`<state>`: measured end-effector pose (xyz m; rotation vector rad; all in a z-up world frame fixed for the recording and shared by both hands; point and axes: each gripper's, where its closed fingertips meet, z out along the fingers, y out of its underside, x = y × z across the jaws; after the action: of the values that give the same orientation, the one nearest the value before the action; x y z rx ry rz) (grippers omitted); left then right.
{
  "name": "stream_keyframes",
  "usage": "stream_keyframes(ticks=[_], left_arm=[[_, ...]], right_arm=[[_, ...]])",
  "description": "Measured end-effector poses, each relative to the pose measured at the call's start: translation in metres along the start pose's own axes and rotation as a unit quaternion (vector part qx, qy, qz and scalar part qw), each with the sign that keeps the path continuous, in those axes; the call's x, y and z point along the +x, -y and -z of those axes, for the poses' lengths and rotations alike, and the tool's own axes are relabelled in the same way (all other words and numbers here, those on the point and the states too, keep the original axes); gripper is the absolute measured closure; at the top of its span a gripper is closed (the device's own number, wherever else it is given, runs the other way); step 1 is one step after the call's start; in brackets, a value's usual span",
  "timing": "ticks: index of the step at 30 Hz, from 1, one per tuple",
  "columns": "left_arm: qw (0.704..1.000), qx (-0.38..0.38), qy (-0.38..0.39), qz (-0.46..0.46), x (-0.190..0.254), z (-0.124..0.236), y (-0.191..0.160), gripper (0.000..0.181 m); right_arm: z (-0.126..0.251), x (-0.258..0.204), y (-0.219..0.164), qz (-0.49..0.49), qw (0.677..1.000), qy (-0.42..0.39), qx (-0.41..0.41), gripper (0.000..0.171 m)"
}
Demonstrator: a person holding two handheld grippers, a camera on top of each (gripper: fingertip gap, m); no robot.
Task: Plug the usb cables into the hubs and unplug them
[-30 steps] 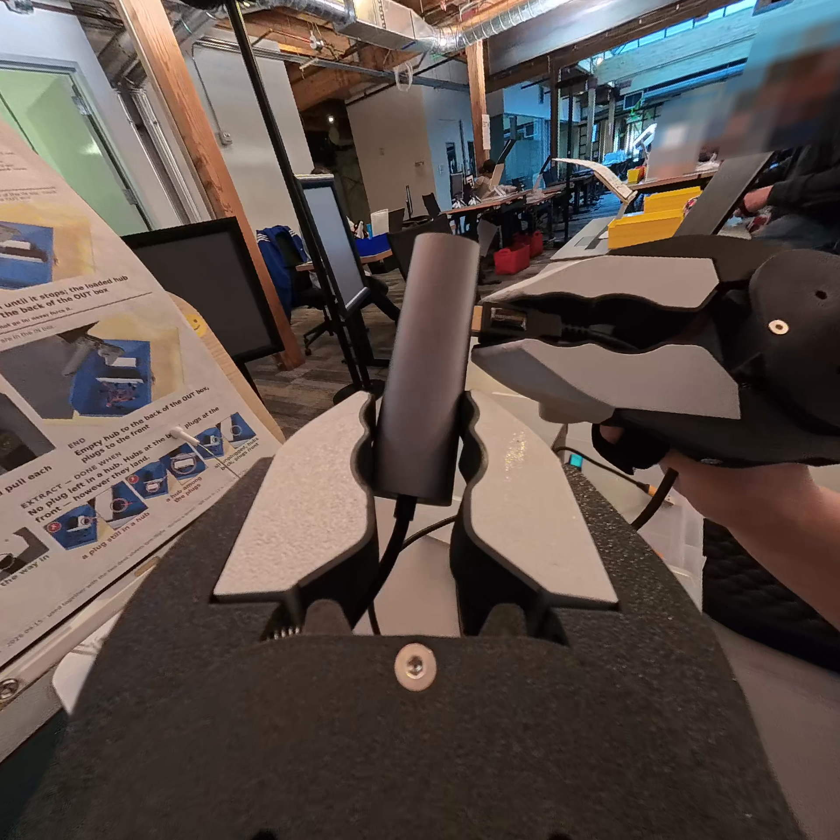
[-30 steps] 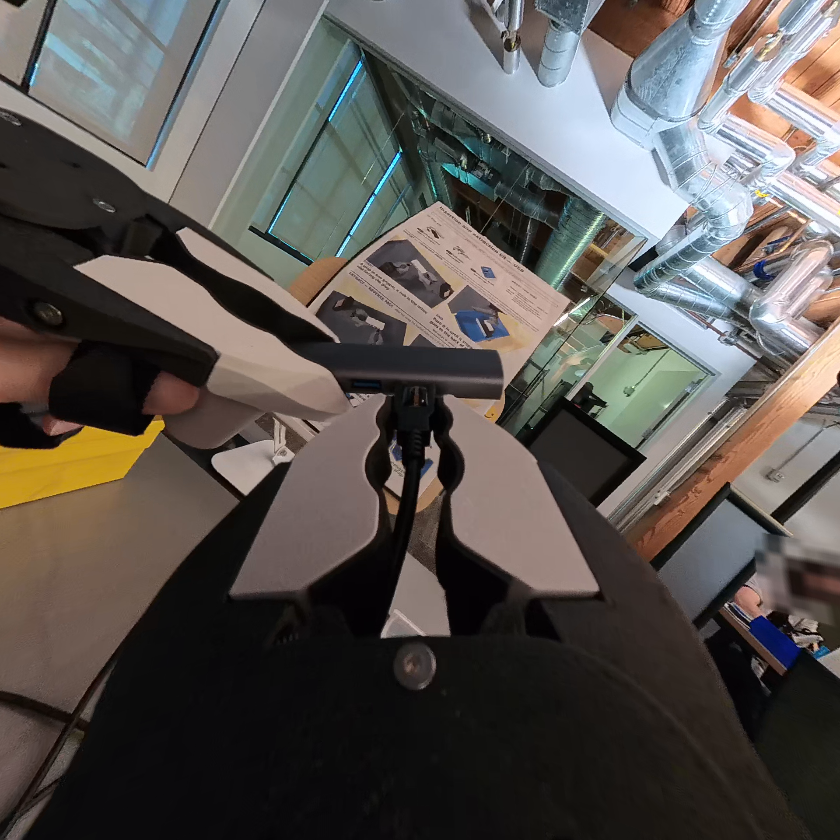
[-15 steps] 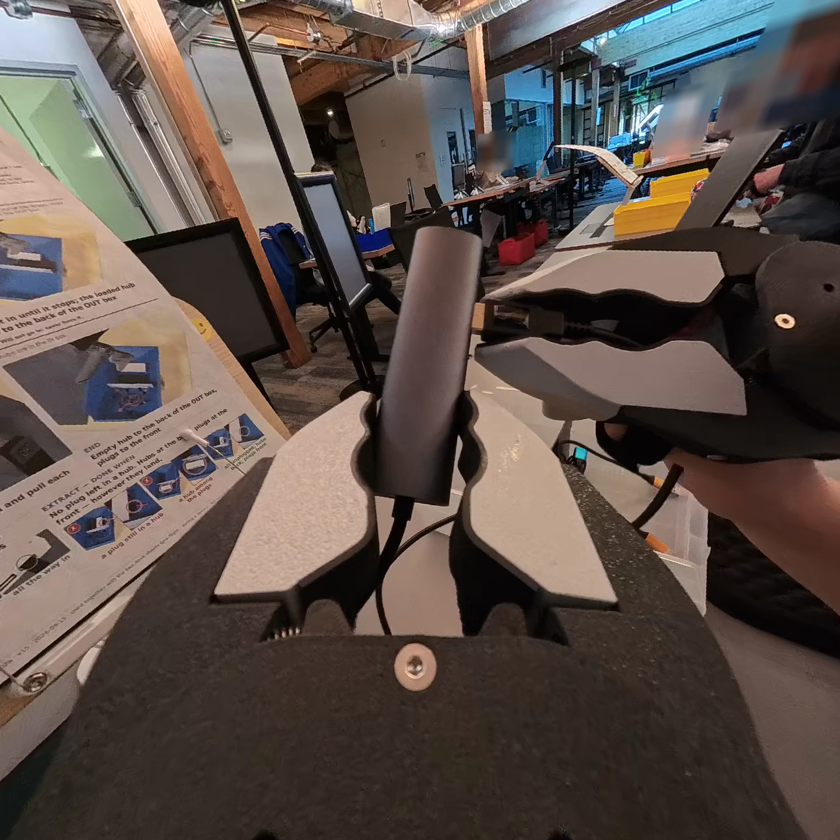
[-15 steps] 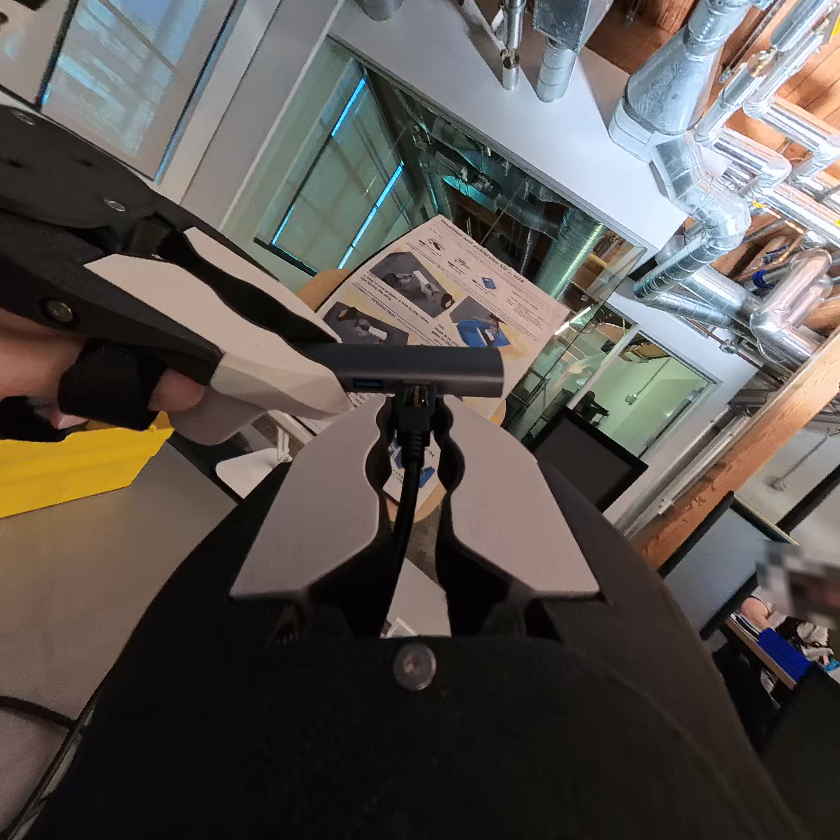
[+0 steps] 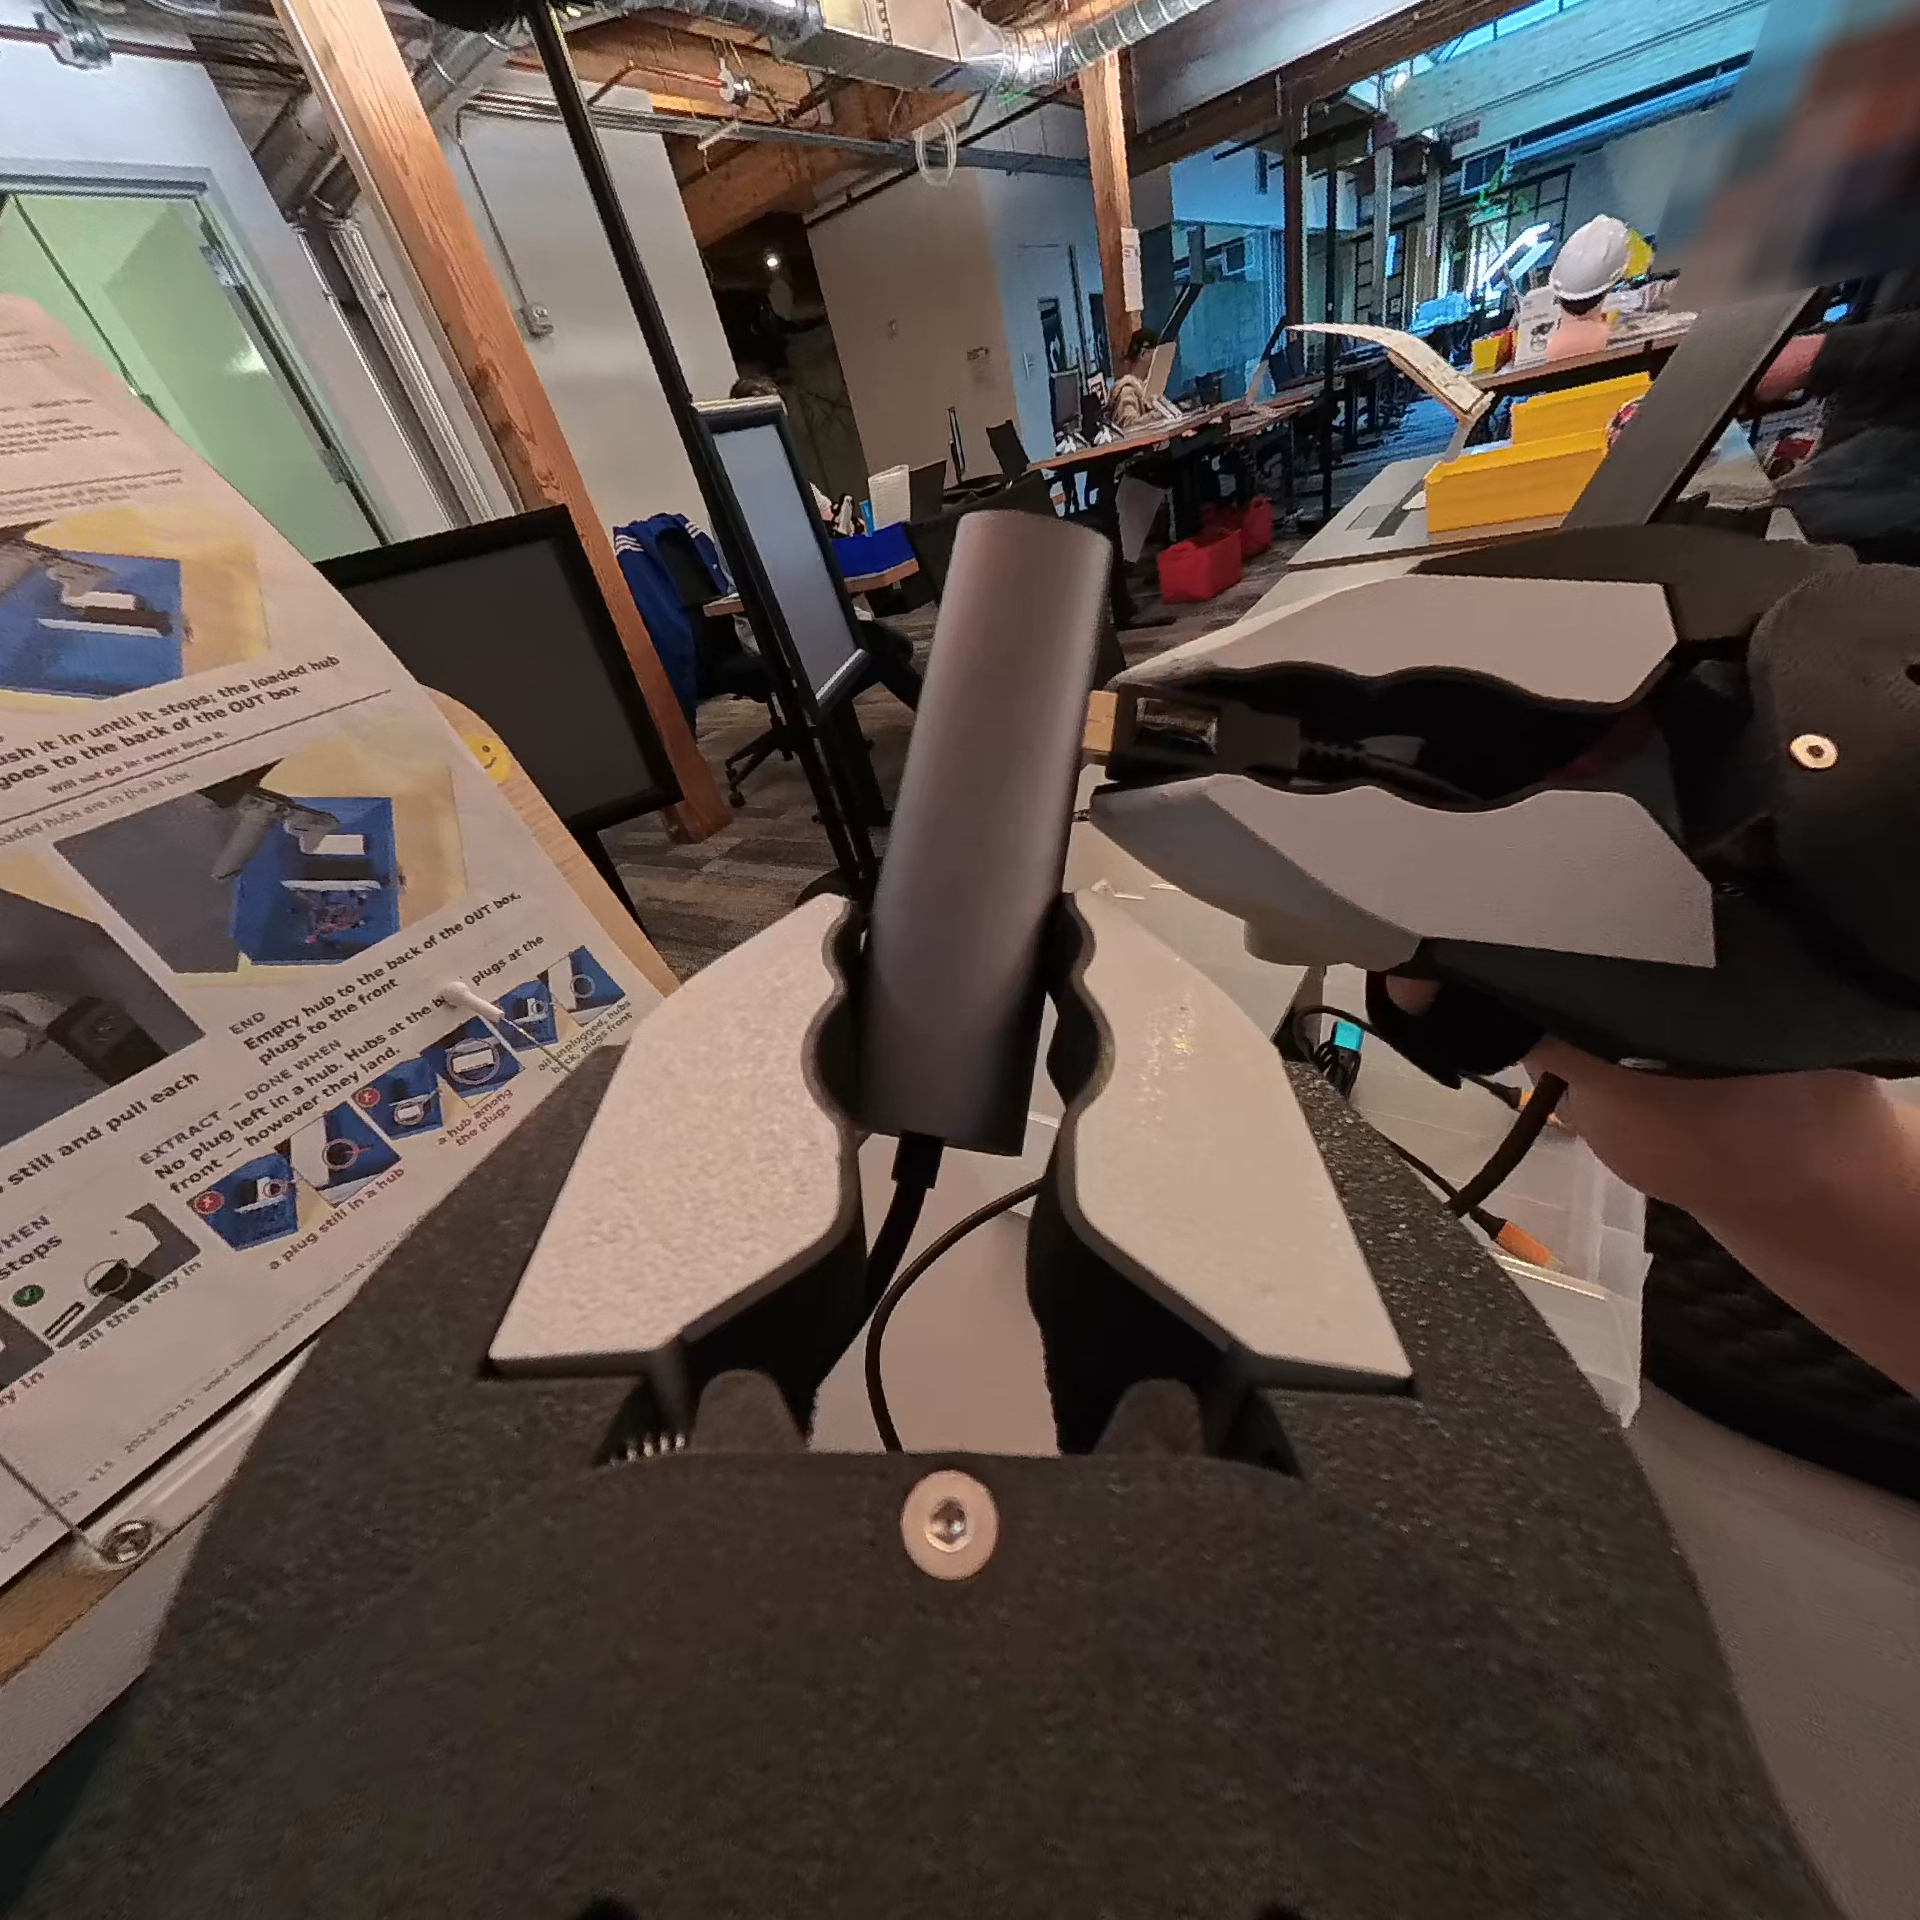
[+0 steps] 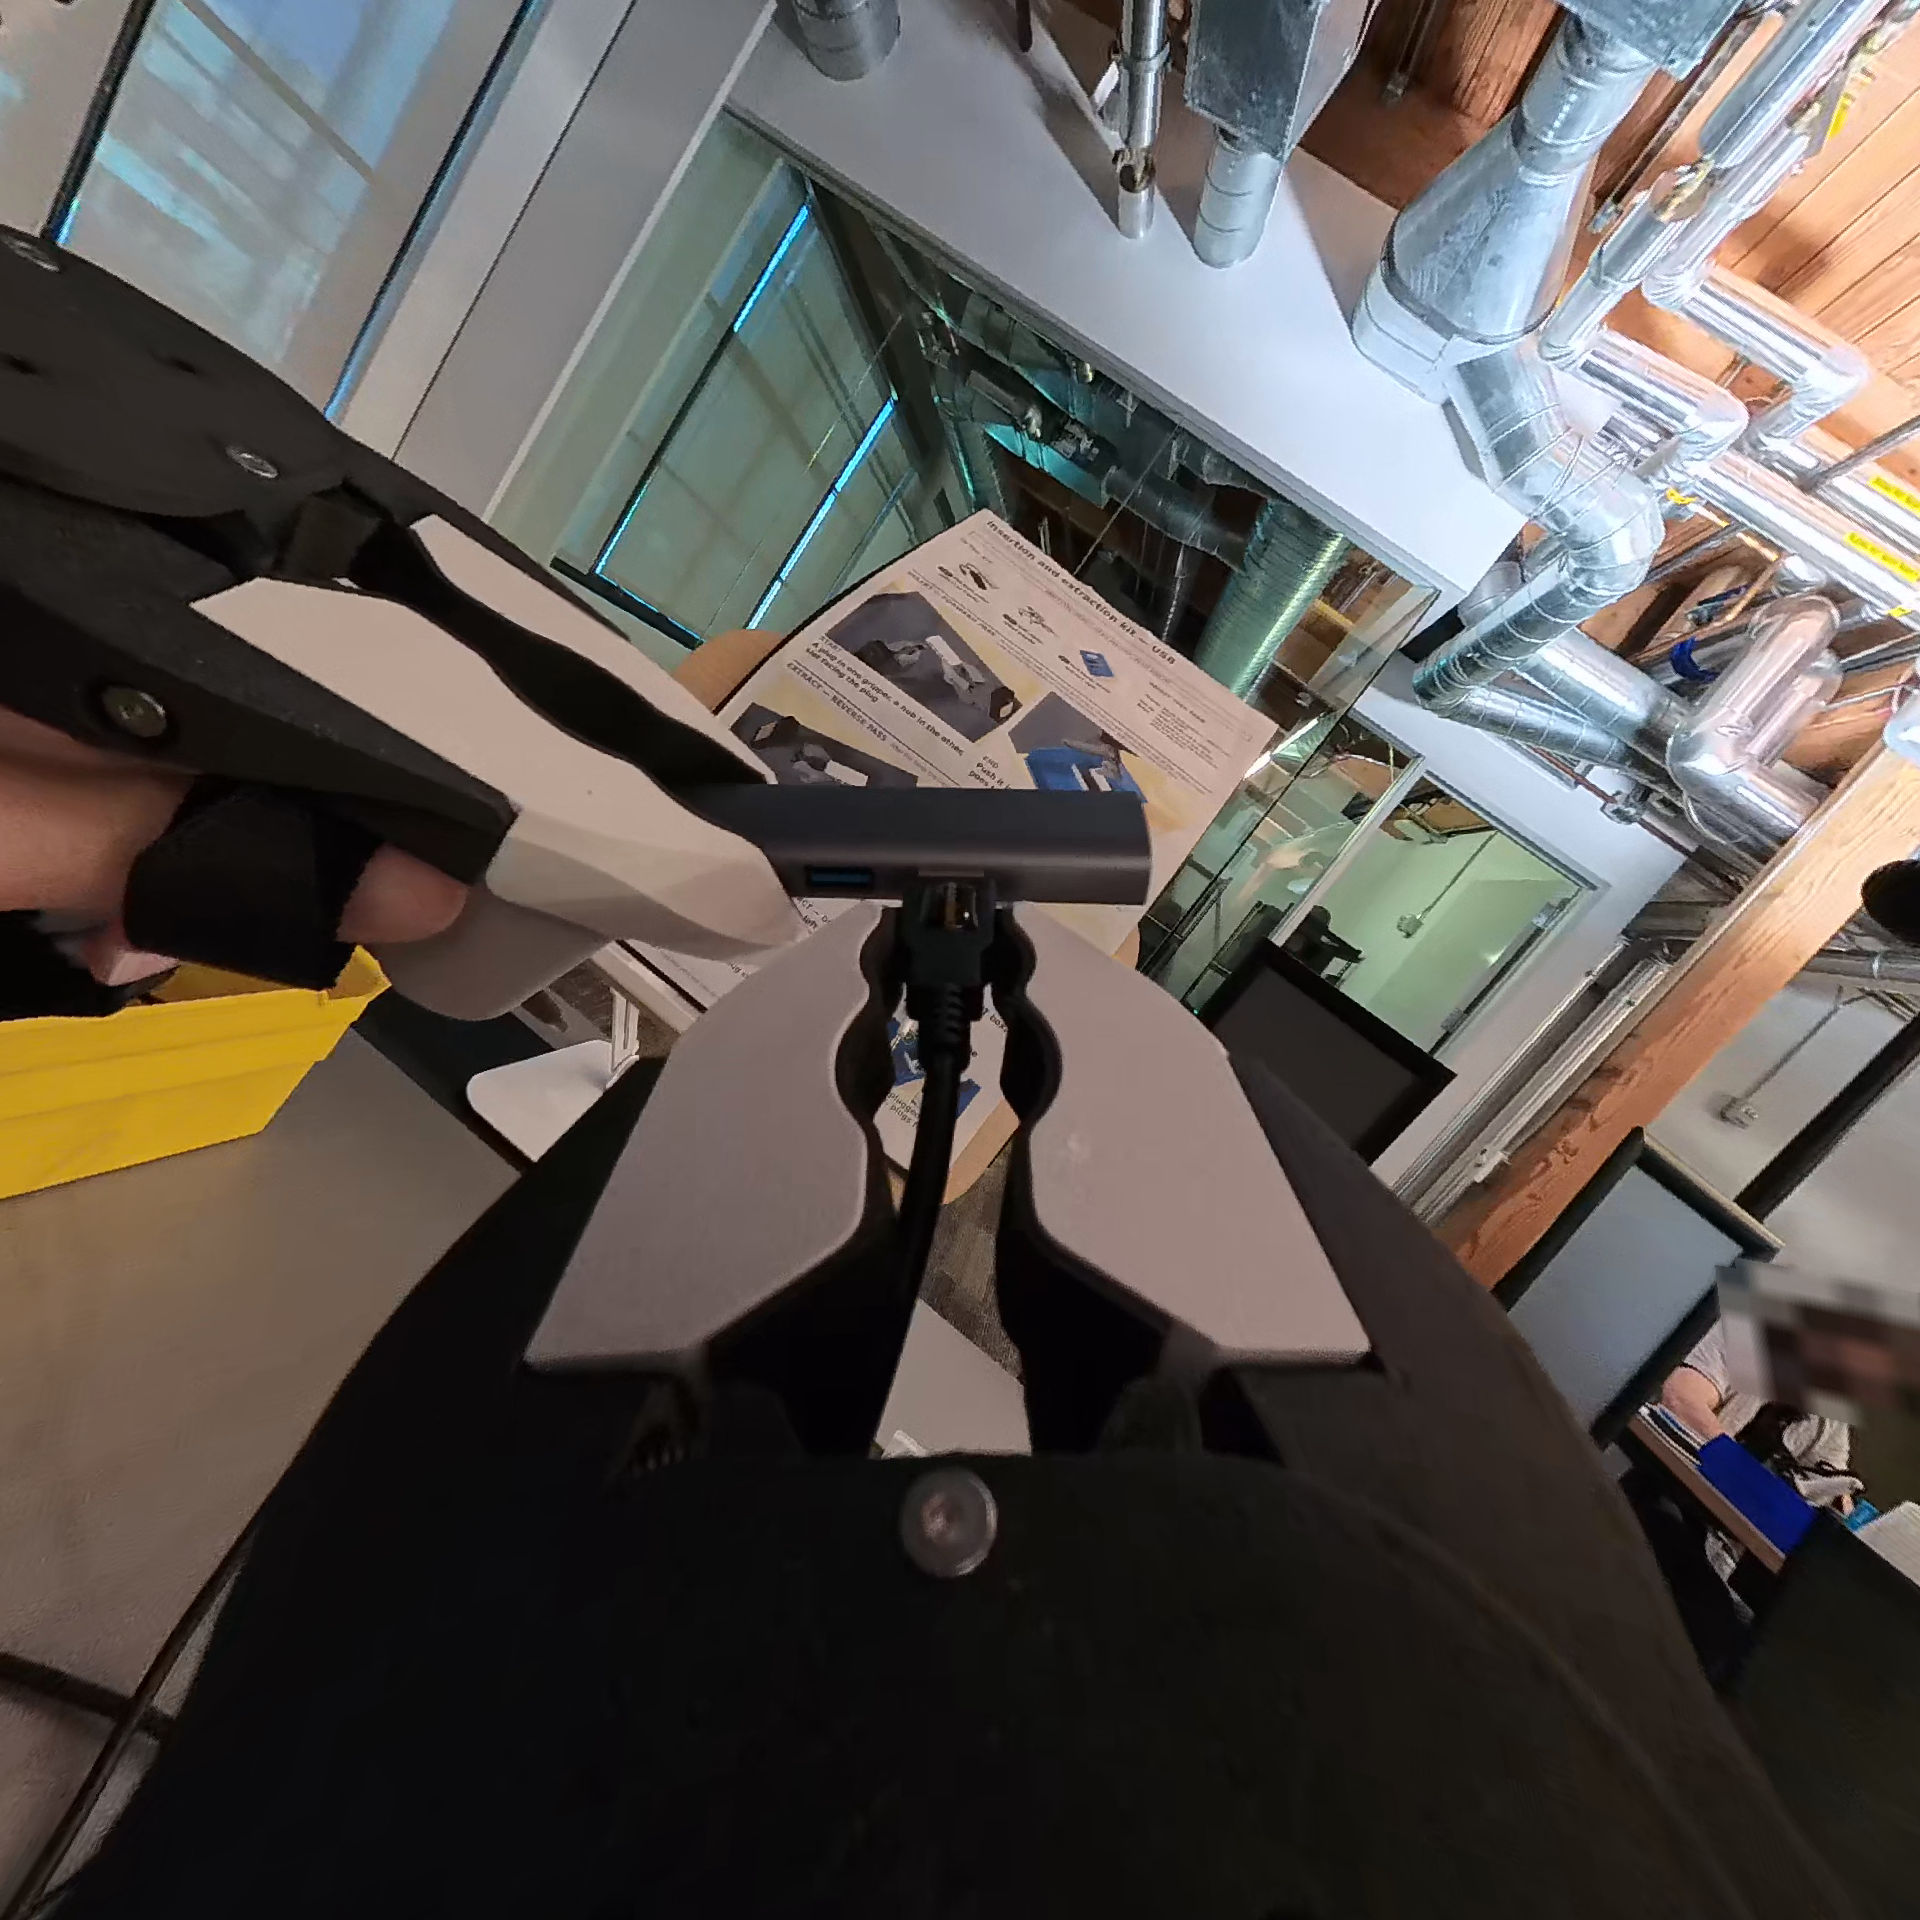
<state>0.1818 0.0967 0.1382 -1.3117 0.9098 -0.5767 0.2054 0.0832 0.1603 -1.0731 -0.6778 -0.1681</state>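
My left gripper [image 5: 951,925] is shut on a dark grey USB hub [image 5: 987,810] and holds it upright in the air, with the hub's own cable [image 5: 904,1195] hanging down between the fingers. My right gripper [image 6: 945,935] is shut on a black USB plug [image 6: 951,977]. The plug's metal tip [image 6: 956,904] sits in a port on the hub's [image 6: 935,836] side, with a little metal still showing. A blue port [image 6: 836,878] beside it is empty. In the left wrist view the right gripper [image 5: 1107,753] comes in from the right with the plug [image 5: 1195,732].
An instruction poster [image 5: 208,883] leans at the left. A clear plastic box [image 5: 1558,1299] with cables stands below the right hand. A yellow bin [image 6: 156,1060] sits on the grey table [image 6: 208,1351]. Dark monitors [image 5: 499,665] and desks stand behind. Both grippers' tips are close together, under 4 cm apart.
Both grippers have shifted slightly together, still joined at the hub's side port. The plug shows a bit more metal than before. Both grips are unchanged.
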Motion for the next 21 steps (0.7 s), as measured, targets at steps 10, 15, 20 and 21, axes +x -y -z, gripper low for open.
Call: stream_keyframes(ticks=[10, 15, 20, 21], left_arm=[[0.996, 0.067, 0.035, 0.047, -0.036, 0.034, 0.016, 0.149], [0.999, 0.023, 0.048, 0.011, -0.032, 0.029, 0.007, 0.149], [0.998, 0.045, 0.018, 0.029, -0.026, 0.048, 0.023, 0.149], [0.998, 0.050, 0.019, 0.025, -0.025, 0.054, 0.027, 0.149]], right_arm=[[0.007, 0.000, 0.015, -0.009, 0.999, 0.013, 0.030, 0.153], [0.003, -0.007, 0.005, -0.025, 0.998, 0.062, 0.010, 0.153], [0.007, -0.052, -0.024, -0.151, 0.957, 0.238, -0.069, 0.153], [0.014, -0.069, -0.026, -0.184, 0.939, 0.279, -0.080, 0.154]])
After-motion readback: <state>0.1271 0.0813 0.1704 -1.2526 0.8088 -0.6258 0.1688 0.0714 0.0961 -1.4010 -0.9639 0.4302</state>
